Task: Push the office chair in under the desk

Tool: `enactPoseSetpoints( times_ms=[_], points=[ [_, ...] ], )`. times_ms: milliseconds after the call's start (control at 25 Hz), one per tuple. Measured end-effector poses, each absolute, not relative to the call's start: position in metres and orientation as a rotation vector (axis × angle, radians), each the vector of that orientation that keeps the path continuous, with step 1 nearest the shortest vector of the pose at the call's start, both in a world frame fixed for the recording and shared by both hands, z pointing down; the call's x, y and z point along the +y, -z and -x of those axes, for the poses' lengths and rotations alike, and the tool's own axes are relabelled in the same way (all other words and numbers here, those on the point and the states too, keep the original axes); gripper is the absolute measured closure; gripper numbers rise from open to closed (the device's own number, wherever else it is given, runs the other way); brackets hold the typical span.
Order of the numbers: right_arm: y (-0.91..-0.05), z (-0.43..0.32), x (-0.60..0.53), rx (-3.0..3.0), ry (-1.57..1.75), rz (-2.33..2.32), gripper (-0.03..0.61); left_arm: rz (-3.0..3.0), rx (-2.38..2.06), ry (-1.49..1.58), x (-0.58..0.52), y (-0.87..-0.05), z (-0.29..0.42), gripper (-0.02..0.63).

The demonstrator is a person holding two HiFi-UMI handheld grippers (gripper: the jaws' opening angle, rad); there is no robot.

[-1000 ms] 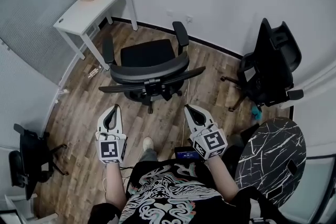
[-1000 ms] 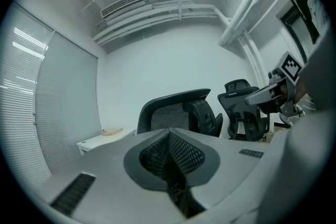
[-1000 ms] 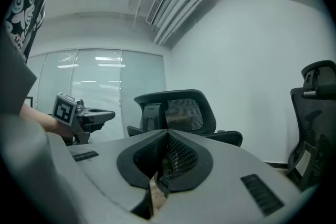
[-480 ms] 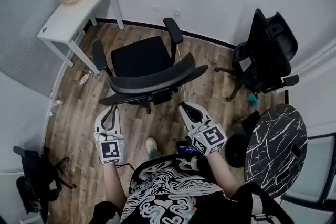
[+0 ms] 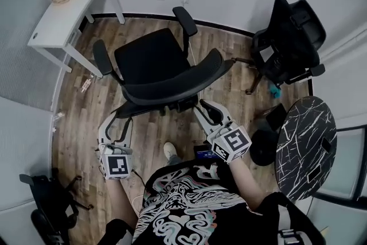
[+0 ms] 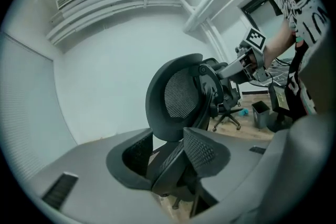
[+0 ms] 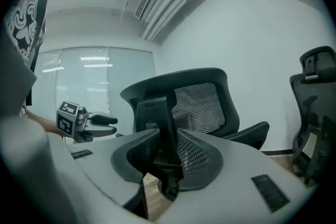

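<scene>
Currently the left gripper has its jaws apart, having just been opening. The lower edge of the backrest of the office chair shows in the gap, but no pad presses on it. The right gripper is narrow, w/ the back's spine post in the slit; can't tell if the pads pinch it.

The chair stands mid-room, backrest toward the person, well apart from the white desk in the far left corner.

Handling, as a guess: fairly heavy, but should roll easily on the wood floor. It prob. swivels too, so a push on one side would spin it rather than move it. The mesh looks soft and the back may tilt. Best to bear on the rigid frame, i.e. rim on the left and post on the right, kept low, both sides evenly, steering left toward the desk.
</scene>
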State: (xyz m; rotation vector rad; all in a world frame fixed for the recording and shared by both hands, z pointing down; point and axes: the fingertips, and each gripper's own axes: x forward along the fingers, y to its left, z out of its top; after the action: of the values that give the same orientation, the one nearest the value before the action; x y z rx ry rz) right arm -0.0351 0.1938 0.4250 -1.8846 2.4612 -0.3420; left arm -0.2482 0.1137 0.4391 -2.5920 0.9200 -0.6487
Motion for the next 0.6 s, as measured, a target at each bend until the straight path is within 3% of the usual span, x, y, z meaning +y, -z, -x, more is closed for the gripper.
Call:
enactPoseSetpoints(
  times_ms=[200, 600],
  points=[
    [-0.428, 0.038, 0.200, 2.446, 0.316, 1.920, 0.467, 2.574, 0.726, 0.744, 0.111, -0.461, 0.245, 0.376],
    [-0.430, 0.041, 0.191, 2.452, 0.287, 2.007, 0.465, 2.522, 0.504, 0.997, 0.114, -0.491, 0.232, 0.357]
  ],
)
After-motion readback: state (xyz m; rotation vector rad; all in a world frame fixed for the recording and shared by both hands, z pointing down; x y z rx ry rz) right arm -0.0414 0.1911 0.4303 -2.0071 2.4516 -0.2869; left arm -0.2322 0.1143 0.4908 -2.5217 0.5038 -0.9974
